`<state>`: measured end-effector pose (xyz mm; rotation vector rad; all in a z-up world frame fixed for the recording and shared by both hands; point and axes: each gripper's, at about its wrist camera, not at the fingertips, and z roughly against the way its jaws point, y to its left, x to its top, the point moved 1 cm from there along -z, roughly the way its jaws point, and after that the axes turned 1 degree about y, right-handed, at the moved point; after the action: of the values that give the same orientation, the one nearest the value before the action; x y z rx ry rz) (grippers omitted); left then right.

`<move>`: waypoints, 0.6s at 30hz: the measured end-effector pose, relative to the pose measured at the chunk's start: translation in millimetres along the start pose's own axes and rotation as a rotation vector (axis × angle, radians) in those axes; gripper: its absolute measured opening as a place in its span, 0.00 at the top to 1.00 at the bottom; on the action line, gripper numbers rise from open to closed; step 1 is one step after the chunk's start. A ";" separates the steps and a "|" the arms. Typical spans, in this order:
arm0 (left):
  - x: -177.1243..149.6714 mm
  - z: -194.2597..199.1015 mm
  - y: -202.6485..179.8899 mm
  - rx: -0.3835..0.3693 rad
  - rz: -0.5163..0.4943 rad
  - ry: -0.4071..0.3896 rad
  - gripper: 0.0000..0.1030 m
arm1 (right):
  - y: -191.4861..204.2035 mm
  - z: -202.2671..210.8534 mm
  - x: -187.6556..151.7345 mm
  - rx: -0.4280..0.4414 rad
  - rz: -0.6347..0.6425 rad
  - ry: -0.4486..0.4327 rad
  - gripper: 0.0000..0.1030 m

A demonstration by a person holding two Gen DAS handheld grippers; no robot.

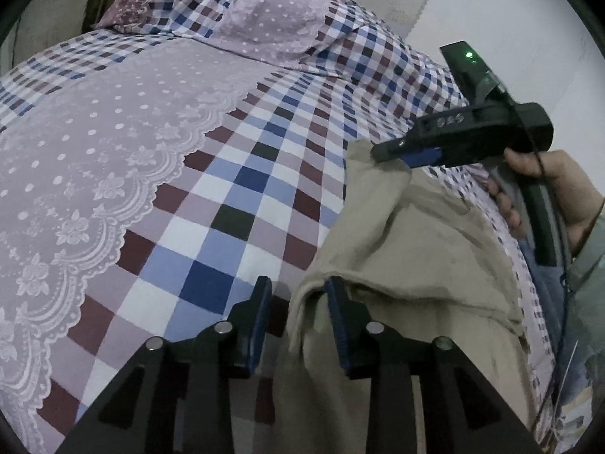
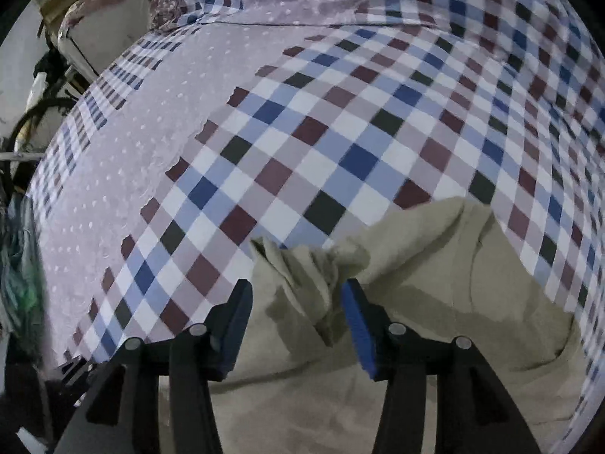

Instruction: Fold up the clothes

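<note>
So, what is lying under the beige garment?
The beige cloth garment lies on the checked purple, blue and white bedspread. Anything else beneath it is covered and cannot be seen.

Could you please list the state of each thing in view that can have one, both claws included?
Left claw: open, garment edge between its fingers.
Right claw: open, bunched fabric between its fingers, not clamped.
Beige garment: unfolded, rumpled, lying on the bed.
Checked bedspread: spread flat.
Pillow: lying at the head of the bed.
</note>
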<state>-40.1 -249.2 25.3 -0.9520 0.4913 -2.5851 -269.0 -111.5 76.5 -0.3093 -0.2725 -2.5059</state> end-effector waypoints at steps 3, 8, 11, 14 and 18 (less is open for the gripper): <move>0.7 -0.5 -1.3 -0.011 0.002 -0.008 0.96 | 8.5 -3.7 10.7 0.024 -0.010 -0.019 0.49; 0.8 3.1 -12.2 -0.008 -0.032 -0.046 0.97 | 6.8 -36.9 23.0 -0.016 -0.123 0.066 0.48; 3.0 5.9 -17.3 0.002 -0.042 -0.072 0.98 | 22.8 -42.9 29.2 -0.040 -0.100 0.035 0.79; 4.7 23.4 -21.4 0.012 -0.048 -0.162 0.98 | 54.6 -25.2 37.8 0.032 -0.009 -0.090 0.95; 4.6 34.6 -29.0 0.023 -0.054 -0.224 0.98 | 76.7 1.8 43.1 0.113 0.046 -0.224 0.94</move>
<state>-26.0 -232.6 65.1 -1.2441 0.3788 -2.4836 -258.4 -195.7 99.8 -0.5442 -0.4887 -2.4007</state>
